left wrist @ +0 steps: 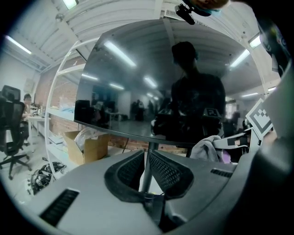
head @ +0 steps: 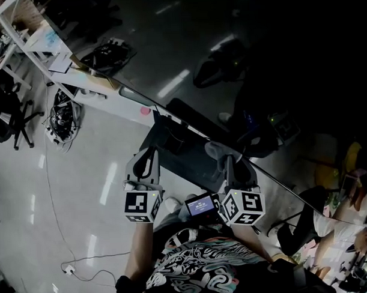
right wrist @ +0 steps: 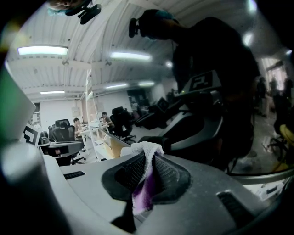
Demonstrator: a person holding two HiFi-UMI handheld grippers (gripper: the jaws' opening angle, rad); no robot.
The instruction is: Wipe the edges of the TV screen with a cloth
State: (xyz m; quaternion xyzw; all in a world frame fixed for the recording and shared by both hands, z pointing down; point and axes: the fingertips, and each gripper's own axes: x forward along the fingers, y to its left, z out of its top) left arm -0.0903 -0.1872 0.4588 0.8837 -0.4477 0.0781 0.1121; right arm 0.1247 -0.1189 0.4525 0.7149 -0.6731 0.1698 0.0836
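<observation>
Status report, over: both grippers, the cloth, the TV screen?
Left gripper nearly shut, empty. Right gripper shut on cloth. TV screen straight ahead; nothing in the way.

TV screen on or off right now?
Off, apparently: the TV screen is dark, showing only room reflections.

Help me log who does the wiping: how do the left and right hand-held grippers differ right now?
The right hand-held gripper is clamped on a white-and-purple cloth; the left hand-held gripper has its jaws nearly together on nothing. The right one holds its cloth by the lower edge of the TV screen; the left one hangs back beneath that edge. Both point toward the screen.
</observation>
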